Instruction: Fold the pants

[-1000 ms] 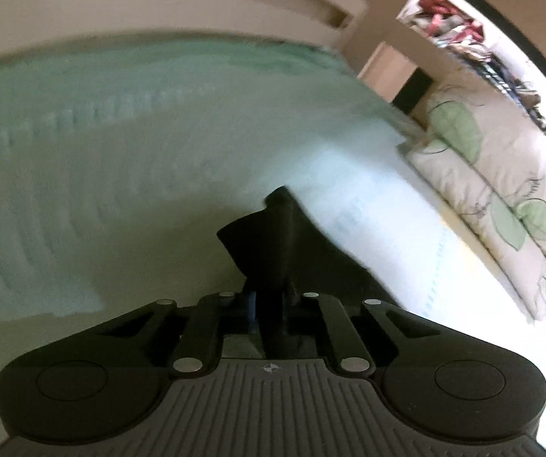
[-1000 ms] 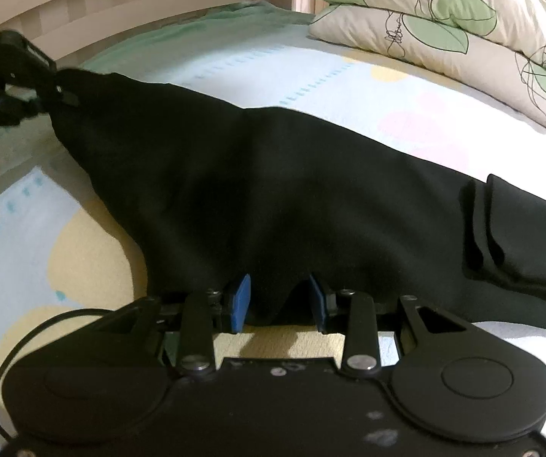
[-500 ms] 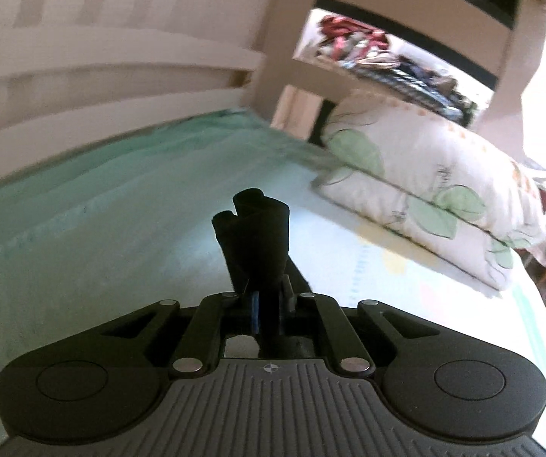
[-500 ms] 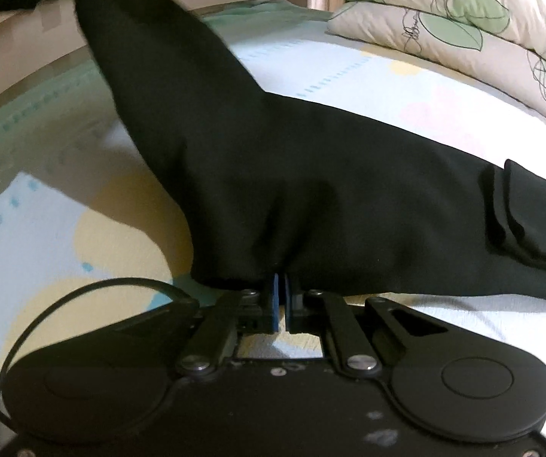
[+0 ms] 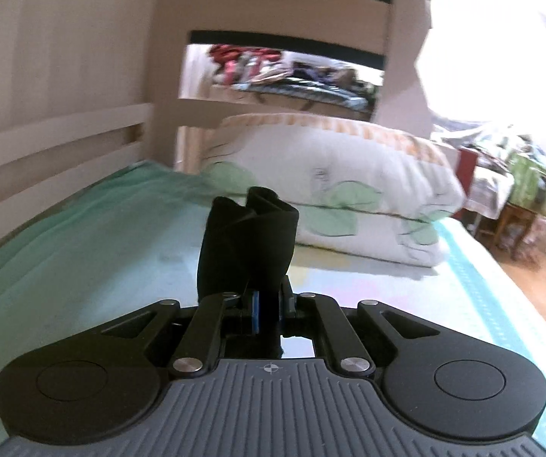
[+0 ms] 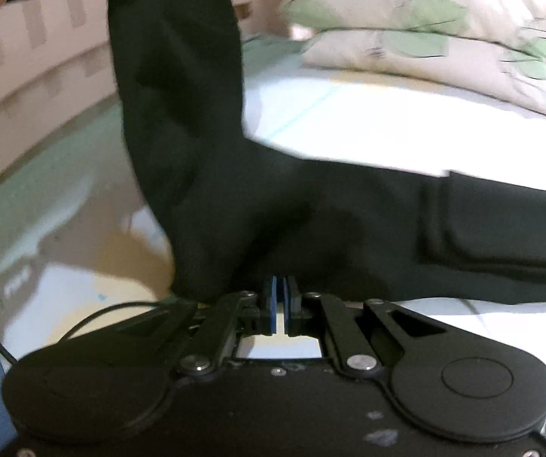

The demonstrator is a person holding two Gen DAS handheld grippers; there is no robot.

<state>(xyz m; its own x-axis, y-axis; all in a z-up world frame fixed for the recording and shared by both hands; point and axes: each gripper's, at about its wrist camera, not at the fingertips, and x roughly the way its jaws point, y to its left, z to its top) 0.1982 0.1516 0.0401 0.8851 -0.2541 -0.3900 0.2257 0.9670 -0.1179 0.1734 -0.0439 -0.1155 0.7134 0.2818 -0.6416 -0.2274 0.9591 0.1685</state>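
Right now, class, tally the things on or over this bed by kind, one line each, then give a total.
Black pants: 1
Leaf-print pillows: 2
Grippers, left gripper and right gripper: 2
Total: 5

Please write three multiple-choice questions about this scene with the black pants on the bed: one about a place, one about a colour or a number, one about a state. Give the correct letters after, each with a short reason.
1. Where is the end of the pants held by the left claw?
A. lifted above the bed
B. flat on the mattress
C. under the pillows

2. How many pillows lie stacked at the head of the bed?
A. one
B. two
C. four

3. What is the state of the right claw?
A. wide open
B. closed at the pants' near edge
C. holding a pillow

Answers:
1 A: in the right wrist view the cloth rises steeply off the sheet.
2 B: two leaf-print pillows, one on the other.
3 B: its blue pads almost meet at the cloth edge.
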